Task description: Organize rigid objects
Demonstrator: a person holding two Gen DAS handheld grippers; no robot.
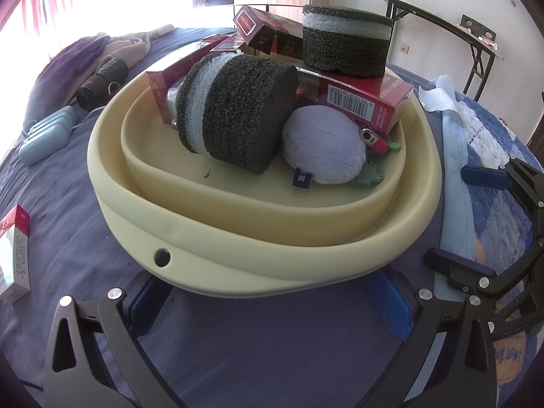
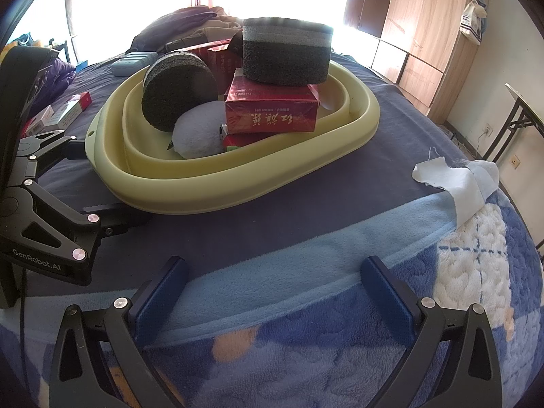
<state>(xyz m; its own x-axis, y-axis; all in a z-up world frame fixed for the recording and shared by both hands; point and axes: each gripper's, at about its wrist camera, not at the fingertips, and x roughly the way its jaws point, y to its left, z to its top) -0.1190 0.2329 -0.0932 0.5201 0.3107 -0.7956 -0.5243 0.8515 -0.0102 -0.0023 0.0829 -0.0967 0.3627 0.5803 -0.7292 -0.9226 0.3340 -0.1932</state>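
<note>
A pale yellow basin (image 1: 238, 265) (image 2: 272, 176) sits on a blue bedspread. It holds two dark foam cylinders, one on its side (image 1: 238, 119) (image 2: 176, 91) and one upright (image 1: 343, 44) (image 2: 285, 54) on a red carton (image 1: 367, 102) (image 2: 272, 112), with a white plush toy (image 1: 323, 142) (image 2: 200, 132) and more red cartons (image 1: 268, 30) behind. My left gripper (image 1: 272, 306) is open, its blue fingers (image 1: 387, 302) just under the basin's near rim. My right gripper (image 2: 272, 295) is open and empty over the blanket, in front of the basin.
A red and white carton (image 1: 13, 251) (image 2: 68, 112) lies left of the basin. A pale blue case (image 1: 47, 136) (image 2: 132, 61), a black roll (image 1: 102, 81) and clothes lie behind. A white cloth (image 1: 438, 91) (image 2: 452, 183) lies at the right. A folding table (image 1: 442, 17) stands beyond.
</note>
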